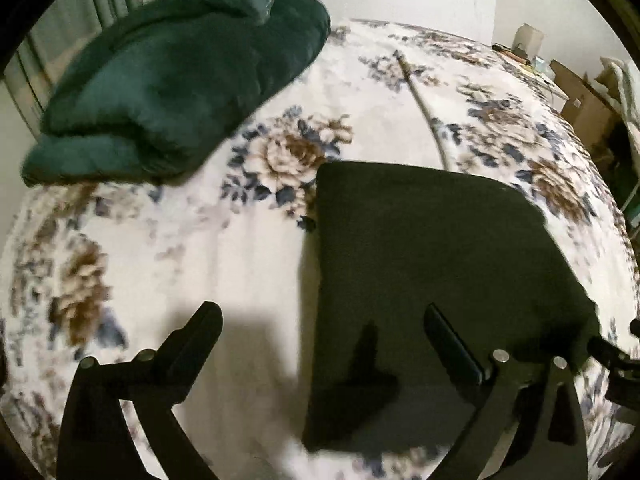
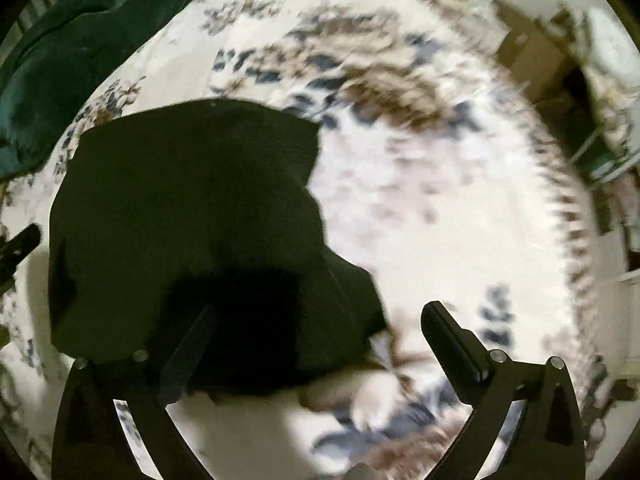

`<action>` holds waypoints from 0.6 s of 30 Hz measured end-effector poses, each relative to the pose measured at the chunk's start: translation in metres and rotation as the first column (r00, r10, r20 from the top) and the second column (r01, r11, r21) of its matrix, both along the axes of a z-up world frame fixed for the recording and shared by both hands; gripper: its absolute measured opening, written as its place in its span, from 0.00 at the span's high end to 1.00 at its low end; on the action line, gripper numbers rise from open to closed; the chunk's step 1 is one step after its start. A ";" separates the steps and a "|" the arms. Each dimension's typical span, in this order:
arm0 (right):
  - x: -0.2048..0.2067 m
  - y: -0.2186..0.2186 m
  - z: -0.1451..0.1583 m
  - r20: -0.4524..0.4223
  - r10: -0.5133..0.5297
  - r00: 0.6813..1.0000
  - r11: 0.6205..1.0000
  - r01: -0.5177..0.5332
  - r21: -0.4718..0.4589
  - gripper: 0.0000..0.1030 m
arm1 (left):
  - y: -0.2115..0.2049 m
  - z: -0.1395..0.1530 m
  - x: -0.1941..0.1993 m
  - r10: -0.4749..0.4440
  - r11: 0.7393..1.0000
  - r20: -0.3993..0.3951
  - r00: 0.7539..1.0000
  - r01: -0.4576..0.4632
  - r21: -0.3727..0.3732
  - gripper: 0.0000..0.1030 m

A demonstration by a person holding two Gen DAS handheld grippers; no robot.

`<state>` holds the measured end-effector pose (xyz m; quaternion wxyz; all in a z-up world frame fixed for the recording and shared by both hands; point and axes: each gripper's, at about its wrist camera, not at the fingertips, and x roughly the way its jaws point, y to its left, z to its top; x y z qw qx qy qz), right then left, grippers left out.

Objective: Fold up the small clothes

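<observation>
A small black garment (image 1: pixel 432 280) lies folded flat on the floral bedspread (image 1: pixel 200 260). In the right wrist view the garment (image 2: pixel 192 220) fills the left half, with a loose flap at its lower right. My left gripper (image 1: pixel 324 332) is open and empty, above the garment's left edge, its right finger over the cloth. My right gripper (image 2: pixel 316 328) is open and empty, above the garment's near right corner, its left finger over the cloth. The right wrist view is motion-blurred.
A dark green pillow (image 1: pixel 176 88) lies at the far left of the bed, also in the right wrist view (image 2: pixel 72 48). Cardboard boxes (image 1: pixel 580 96) and clutter stand beyond the bed's right edge. A thin cord (image 1: pixel 424 104) runs across the bedspread behind the garment.
</observation>
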<state>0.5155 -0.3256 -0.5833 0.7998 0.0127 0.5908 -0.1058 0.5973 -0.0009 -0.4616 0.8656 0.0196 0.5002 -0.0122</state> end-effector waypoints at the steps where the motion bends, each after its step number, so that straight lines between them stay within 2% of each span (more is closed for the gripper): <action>1: -0.004 0.008 0.013 0.019 -0.009 1.000 1.000 0.009 -0.015 0.00 | -0.003 0.009 -0.007 0.000 1.000 0.007 1.000 0.000 0.001 0.00; 5: -0.032 0.019 0.068 0.094 -0.035 0.995 0.996 0.042 -0.077 0.00 | -0.012 0.054 -0.039 0.004 1.000 0.035 0.999 -0.004 -0.014 0.00; 9: -0.065 0.031 0.136 0.168 -0.018 0.986 0.993 0.038 -0.112 0.00 | -0.016 0.110 -0.076 0.006 0.999 0.069 0.998 -0.002 -0.052 0.00; 18: -0.161 0.038 0.279 0.278 0.007 0.961 0.993 0.028 -0.119 0.00 | -0.019 0.229 -0.161 0.034 0.998 0.150 0.988 -0.025 -0.060 0.00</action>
